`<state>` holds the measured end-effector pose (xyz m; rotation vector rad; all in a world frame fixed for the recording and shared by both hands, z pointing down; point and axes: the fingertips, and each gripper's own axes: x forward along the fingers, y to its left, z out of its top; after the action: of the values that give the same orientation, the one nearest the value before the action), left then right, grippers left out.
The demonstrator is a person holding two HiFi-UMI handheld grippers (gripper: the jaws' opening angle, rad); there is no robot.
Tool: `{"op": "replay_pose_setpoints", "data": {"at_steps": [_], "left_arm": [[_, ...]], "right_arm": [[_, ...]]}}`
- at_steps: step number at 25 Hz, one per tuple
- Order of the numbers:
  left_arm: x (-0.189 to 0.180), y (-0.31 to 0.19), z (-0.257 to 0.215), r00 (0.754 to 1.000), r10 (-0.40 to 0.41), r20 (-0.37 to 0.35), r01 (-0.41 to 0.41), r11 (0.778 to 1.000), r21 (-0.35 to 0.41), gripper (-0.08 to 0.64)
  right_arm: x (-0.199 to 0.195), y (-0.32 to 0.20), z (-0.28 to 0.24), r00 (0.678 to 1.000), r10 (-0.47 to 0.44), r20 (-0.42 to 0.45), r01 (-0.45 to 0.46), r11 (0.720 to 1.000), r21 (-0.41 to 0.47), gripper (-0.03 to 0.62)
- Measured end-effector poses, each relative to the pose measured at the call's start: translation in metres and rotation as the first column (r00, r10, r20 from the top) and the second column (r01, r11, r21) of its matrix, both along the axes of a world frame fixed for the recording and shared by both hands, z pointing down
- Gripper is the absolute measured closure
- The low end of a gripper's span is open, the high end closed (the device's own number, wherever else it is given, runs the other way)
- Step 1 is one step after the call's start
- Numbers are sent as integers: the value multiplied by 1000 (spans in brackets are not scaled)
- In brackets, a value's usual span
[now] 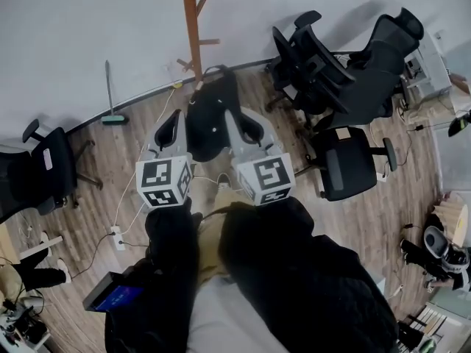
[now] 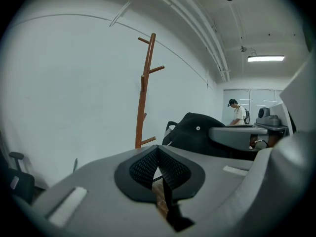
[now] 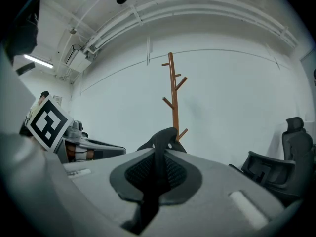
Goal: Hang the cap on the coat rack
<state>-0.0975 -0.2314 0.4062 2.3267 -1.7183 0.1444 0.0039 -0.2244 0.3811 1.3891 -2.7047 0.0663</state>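
The black cap (image 1: 210,116) hangs between my two grippers in the head view, its crown facing the wooden coat rack (image 1: 193,28) by the white wall. My right gripper (image 1: 237,127) is shut on the cap's edge; in the right gripper view the dark fabric (image 3: 160,147) is pinched between the pads, with the coat rack (image 3: 174,95) straight ahead. My left gripper (image 1: 171,129) sits just left of the cap, shut with nothing between its pads. In the left gripper view the cap (image 2: 197,135) shows to the right and the coat rack (image 2: 144,93) stands ahead.
Black office chairs (image 1: 346,72) crowd the right side, one more chair (image 1: 40,168) stands at the left. A power strip (image 1: 116,236) and cables lie on the wood floor. A broom (image 1: 110,98) leans on the wall. A person (image 2: 238,113) stands far off.
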Motion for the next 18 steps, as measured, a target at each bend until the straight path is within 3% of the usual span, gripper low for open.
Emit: {"op": "replay_pose_setpoints", "data": {"at_steps": [8, 18], "left_arm": [[26, -58, 10, 1000, -1, 11, 1, 1000, -29, 558], [33, -80, 21, 999, -8, 34, 10, 997, -74, 558]], "right_arm": [[16, -59, 11, 999, -34, 3, 34, 999, -26, 584], [24, -95, 30, 999, -46, 2, 46, 997, -68, 584]]}}
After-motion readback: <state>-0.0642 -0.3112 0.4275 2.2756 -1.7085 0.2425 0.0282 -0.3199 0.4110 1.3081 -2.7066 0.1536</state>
